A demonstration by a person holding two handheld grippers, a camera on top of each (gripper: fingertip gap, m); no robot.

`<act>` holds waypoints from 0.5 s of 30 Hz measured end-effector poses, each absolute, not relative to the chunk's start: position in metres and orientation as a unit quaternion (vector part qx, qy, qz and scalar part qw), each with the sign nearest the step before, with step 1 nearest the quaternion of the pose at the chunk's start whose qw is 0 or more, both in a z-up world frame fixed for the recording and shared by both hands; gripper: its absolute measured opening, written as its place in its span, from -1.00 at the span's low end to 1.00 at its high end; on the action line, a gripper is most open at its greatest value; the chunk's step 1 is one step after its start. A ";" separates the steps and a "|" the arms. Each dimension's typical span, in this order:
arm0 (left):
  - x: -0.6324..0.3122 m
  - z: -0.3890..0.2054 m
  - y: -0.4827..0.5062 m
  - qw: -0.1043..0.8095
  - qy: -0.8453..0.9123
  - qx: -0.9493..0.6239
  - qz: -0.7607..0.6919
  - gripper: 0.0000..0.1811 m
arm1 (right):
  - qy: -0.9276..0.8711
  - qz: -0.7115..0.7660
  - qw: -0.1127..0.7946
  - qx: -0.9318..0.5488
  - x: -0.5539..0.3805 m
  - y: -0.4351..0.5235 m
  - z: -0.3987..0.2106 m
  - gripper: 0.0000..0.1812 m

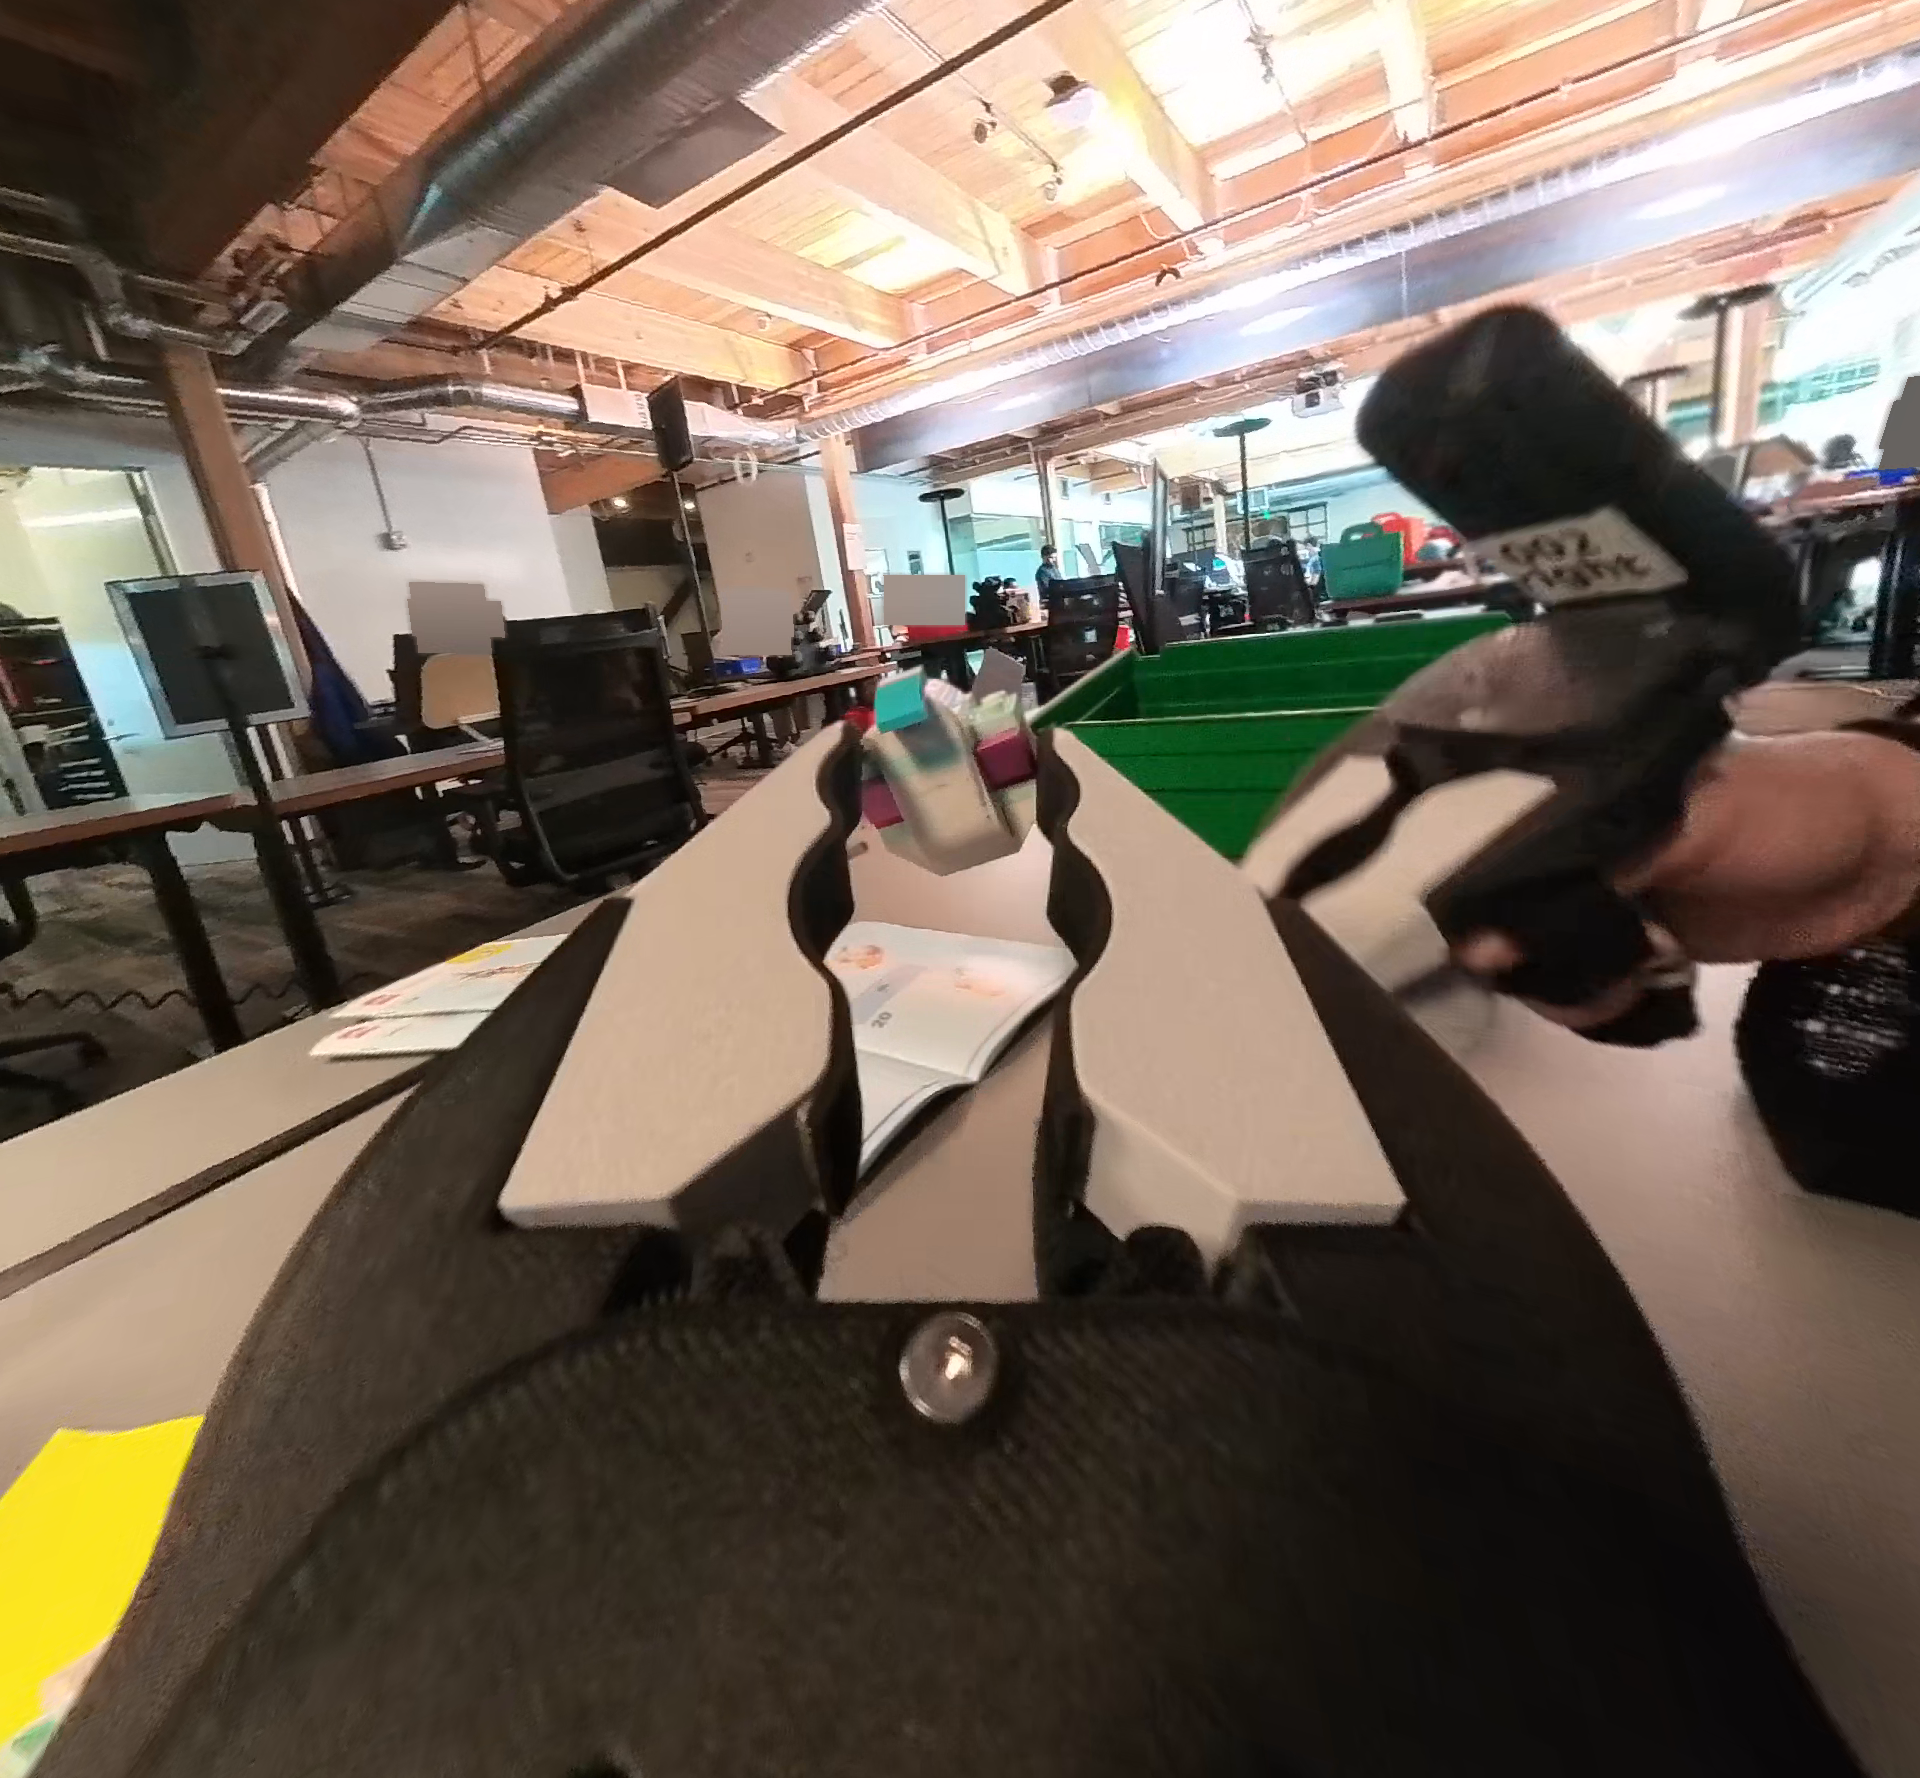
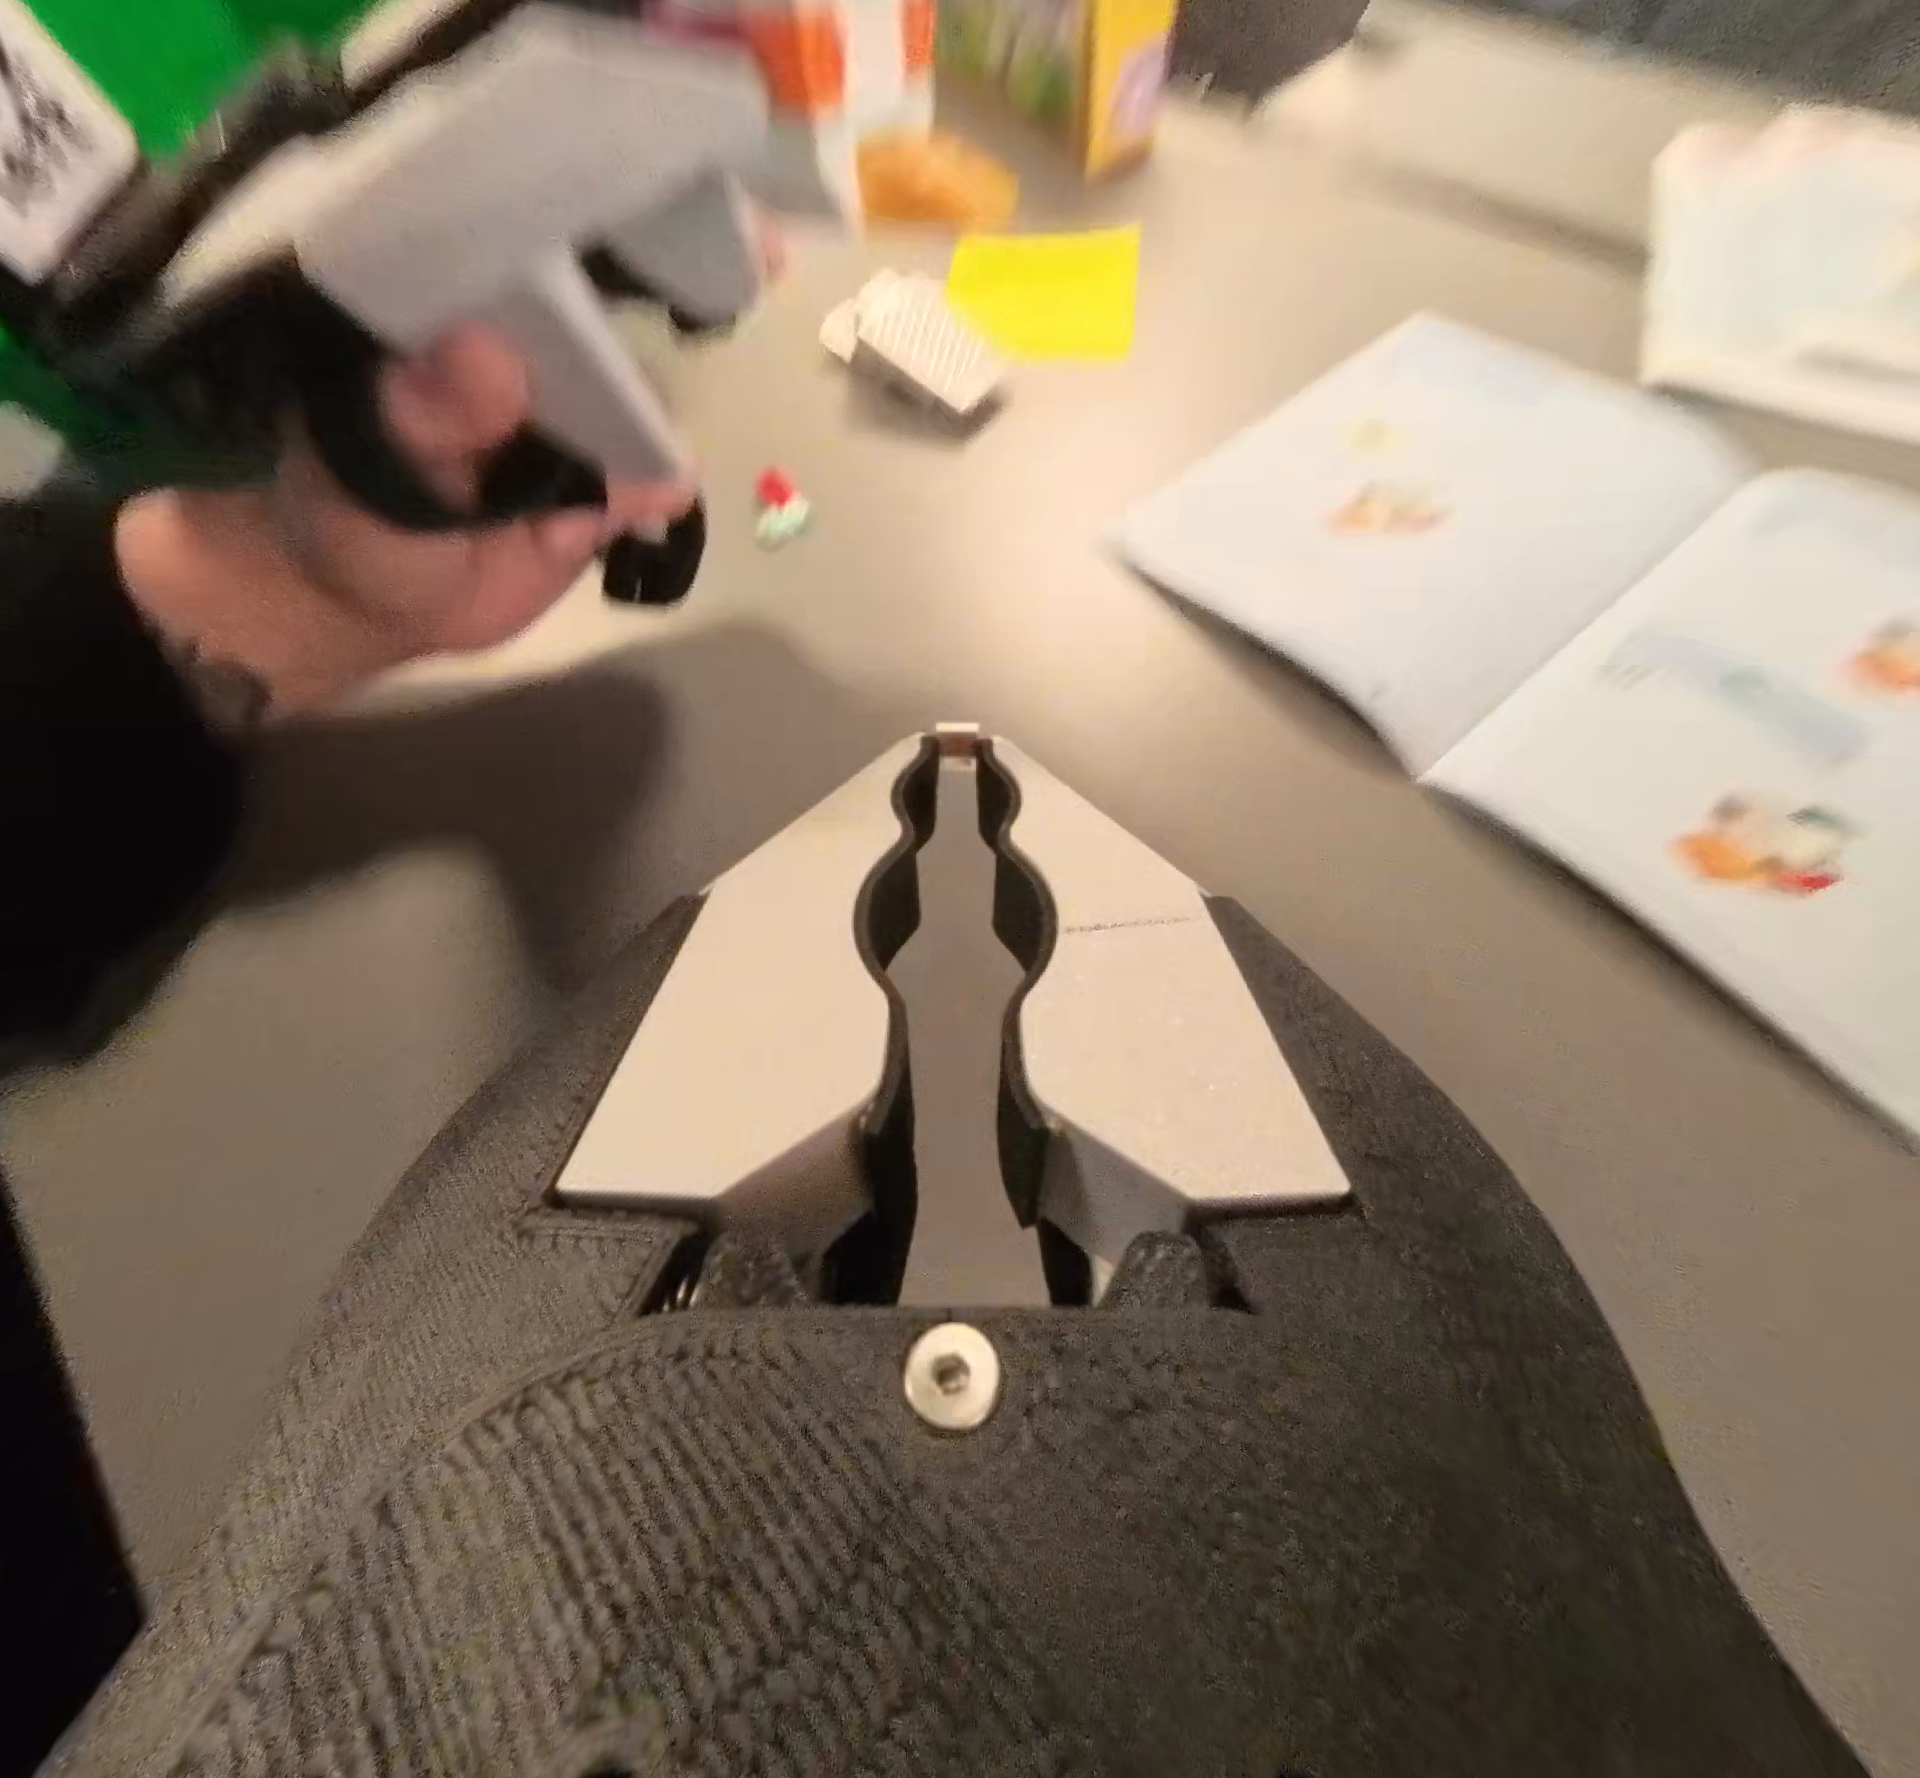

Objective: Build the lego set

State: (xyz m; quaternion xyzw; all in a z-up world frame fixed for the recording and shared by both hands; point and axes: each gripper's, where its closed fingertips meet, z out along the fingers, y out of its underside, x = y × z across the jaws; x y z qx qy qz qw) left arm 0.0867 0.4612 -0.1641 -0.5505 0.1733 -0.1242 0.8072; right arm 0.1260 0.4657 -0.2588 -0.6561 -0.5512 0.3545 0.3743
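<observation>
Clamping a partly built lego model (image 1: 940, 783) between its tips, the left hand-held gripper (image 1: 945, 772) holds it tilted above the desk (image 1: 1558, 1313), over an open booklet (image 1: 935, 1011). Over on the right, the right hand-held gripper (image 2: 956, 749) is almost closed, pinching a tiny pale brick (image 2: 956, 739) at its tips, well apart from the model. A tag with writing sits on the right one's handle; green bin (image 1: 1195, 741) behind.
</observation>
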 end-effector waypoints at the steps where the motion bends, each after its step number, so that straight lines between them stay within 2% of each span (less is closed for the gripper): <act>1: 0.084 -0.164 0.462 0.807 0.169 -0.552 -0.124 -0.64 | -0.565 0.348 0.353 -0.660 0.128 0.462 -0.270 -0.94; 5: 0.080 -0.165 0.464 0.806 0.165 -0.556 -0.121 -0.64 | -0.604 0.329 0.324 -0.649 0.133 0.449 -0.295 -0.94; 15: 0.096 -0.174 0.465 0.791 0.216 -0.566 -0.087 -0.64 | -0.621 0.327 0.331 -0.631 0.135 0.439 -0.306 -0.94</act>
